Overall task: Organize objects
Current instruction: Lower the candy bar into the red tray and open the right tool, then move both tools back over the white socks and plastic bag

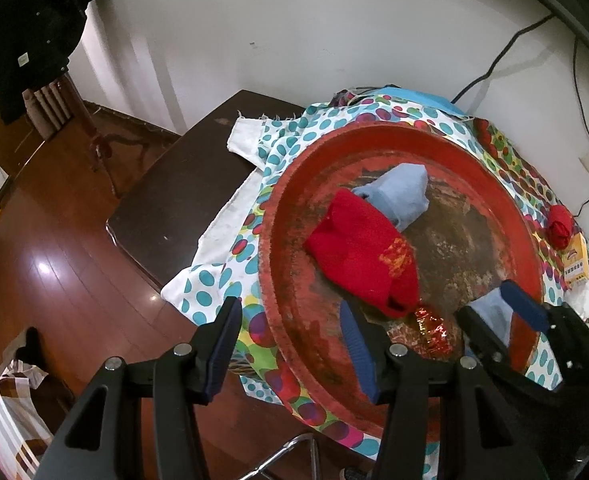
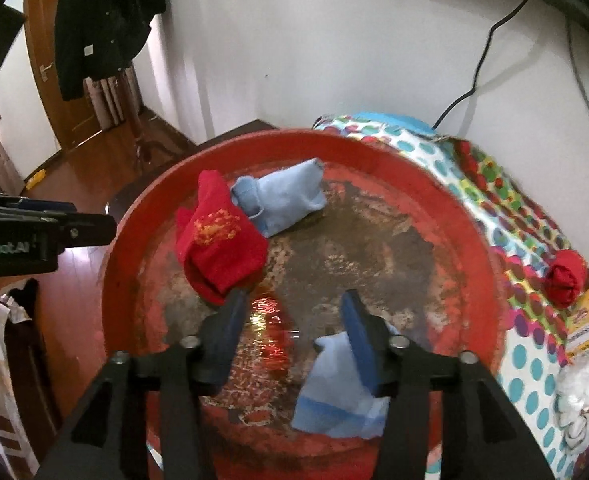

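Note:
A worn round red tray (image 1: 290,184) (image 2: 490,272) lies on a polka-dot cloth (image 1: 282,140). In it lie a red sock (image 1: 362,252) (image 2: 218,248), a rolled light blue sock (image 1: 402,192) (image 2: 286,200), a shiny red wrapper (image 1: 430,328) (image 2: 270,320) and another light blue sock (image 1: 492,316) (image 2: 334,396) at the near side. My left gripper (image 1: 290,344) is open and empty over the tray's near left rim. My right gripper (image 2: 294,320) (image 1: 490,312) is open above the wrapper; its right finger (image 2: 358,336) is at the near blue sock.
A rolled red sock (image 1: 560,226) (image 2: 566,278) and a yellow box (image 1: 576,264) (image 2: 584,324) lie on the cloth right of the tray. A dark table (image 1: 182,188) carries the cloth. Cables (image 2: 478,76) hang on the wall. A coat rack (image 2: 106,20) stands at the back left.

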Demonstrator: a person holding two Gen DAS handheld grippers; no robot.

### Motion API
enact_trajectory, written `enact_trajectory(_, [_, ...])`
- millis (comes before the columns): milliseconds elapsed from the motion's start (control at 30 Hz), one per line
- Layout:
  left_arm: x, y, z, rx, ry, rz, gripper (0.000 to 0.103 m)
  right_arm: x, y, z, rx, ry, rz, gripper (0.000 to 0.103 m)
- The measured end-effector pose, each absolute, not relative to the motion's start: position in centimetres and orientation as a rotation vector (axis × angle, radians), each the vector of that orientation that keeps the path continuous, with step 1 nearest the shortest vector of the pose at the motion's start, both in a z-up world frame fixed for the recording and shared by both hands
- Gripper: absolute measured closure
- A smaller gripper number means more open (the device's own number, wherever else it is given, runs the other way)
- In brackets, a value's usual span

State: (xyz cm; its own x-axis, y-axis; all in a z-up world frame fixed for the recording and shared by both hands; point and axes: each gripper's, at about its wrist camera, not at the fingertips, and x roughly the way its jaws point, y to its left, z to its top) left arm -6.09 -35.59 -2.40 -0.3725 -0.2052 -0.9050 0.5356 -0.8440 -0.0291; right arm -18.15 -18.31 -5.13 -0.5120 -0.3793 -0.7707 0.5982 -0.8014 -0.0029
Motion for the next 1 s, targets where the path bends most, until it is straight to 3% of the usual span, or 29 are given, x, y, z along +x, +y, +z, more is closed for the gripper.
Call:
enact_trajectory(667, [-9.9, -25.5, -2.6, 1.560, 0.253, -2.448, 0.051, -20.2, 4.3, -3.8, 1.206, 0.143, -2.628, 0.053])
enact_trajectory(1000, [-11.0, -17.1, -3.4, 1.647, 0.060, -2.625, 0.051, -20.3, 14.3, -5.5, 1.296, 0.111, -2.752, 0.051])
